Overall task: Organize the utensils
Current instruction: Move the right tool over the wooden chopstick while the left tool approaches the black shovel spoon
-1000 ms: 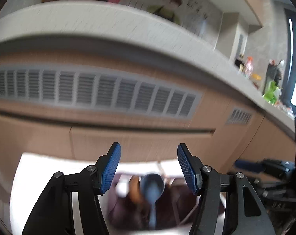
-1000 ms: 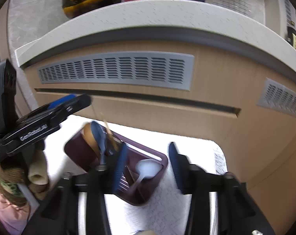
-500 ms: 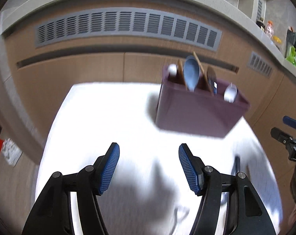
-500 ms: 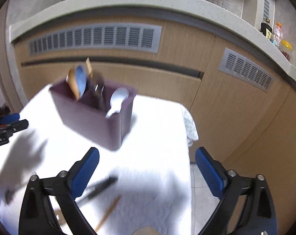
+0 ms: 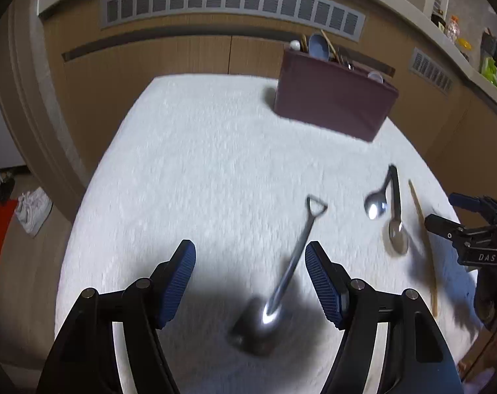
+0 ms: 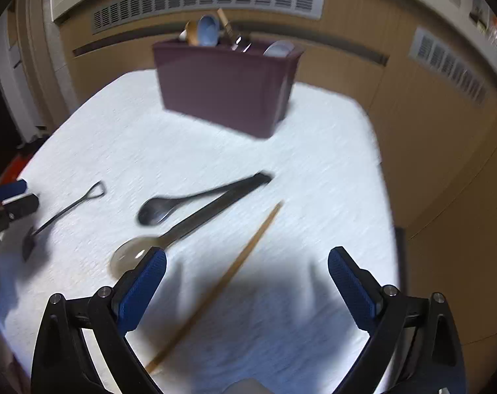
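A maroon utensil holder stands at the far side of the white cloth, with several spoons and chopsticks in it. On the cloth lie a shovel-shaped metal spoon, a dark spoon, a silver spoon and a wooden chopstick. My left gripper is open, above the shovel spoon. My right gripper is open wide, above the chopstick.
The white cloth covers a small table. Wooden cabinets with grey vents rise just behind it. The table edge drops off at the right. Clothes lie on the floor at the left.
Both views have swung down from the cabinet fronts to the table. The loose utensils have come into view and the holder now sits farther away. The right gripper's jaws have spread wider.
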The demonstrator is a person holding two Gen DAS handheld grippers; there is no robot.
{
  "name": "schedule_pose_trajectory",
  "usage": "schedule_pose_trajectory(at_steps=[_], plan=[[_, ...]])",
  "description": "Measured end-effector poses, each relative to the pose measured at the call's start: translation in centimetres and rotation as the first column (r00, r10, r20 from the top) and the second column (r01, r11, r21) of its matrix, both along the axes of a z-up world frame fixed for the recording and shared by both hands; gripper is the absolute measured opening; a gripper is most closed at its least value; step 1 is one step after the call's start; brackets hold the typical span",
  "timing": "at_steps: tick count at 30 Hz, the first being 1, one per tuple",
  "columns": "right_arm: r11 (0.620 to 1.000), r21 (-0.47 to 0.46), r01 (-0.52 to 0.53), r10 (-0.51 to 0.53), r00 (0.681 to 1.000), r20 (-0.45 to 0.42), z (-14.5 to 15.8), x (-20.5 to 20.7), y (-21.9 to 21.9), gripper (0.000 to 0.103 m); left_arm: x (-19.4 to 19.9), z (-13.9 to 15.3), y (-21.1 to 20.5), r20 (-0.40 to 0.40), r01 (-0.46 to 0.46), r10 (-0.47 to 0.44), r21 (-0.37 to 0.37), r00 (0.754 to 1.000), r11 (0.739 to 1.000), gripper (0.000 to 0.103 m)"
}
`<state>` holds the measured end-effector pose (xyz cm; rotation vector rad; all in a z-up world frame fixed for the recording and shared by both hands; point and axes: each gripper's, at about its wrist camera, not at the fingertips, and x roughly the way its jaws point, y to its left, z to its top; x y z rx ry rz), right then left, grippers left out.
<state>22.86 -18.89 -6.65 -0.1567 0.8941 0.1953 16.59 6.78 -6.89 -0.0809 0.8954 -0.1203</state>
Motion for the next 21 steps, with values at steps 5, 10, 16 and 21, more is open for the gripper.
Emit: schedule_pose_trajectory(at_steps=[5, 10, 16, 21], plan=[[0.997, -0.057, -0.043, 0.041, 0.998, -0.045, -2.1, -1.2, 1.8, 0.097, -1.9, -1.5, 0.3, -0.059, 0.001, -0.001, 0.0, 0.998, 1.0, 0.07], [0.992, -0.116, -0.042, 0.038, 0.999, -0.038, -2.6, -2.4, 0.7, 0.097, -2.7, -1.8, -0.3, -0.078, 0.013, -0.012, 0.013, 0.997, 1.0, 0.07], [0.995, -0.102, 0.017, -0.022, 0.999, -0.044, -2.4, -3.8, -3.5, 0.101, -3.0, -1.8, -1.3, -0.084, 0.032, -0.031, 0.009, 0.996, 0.999, 0.07], [0.998, 0.013, 0.064, -0.063, 0.993, -0.096, -3.0, -4.5, -5.8, 0.102, -3.0, -1.7, -2.6, -0.085, 0.067, -0.068, -0.016, 0.994, 0.998, 0.07]])
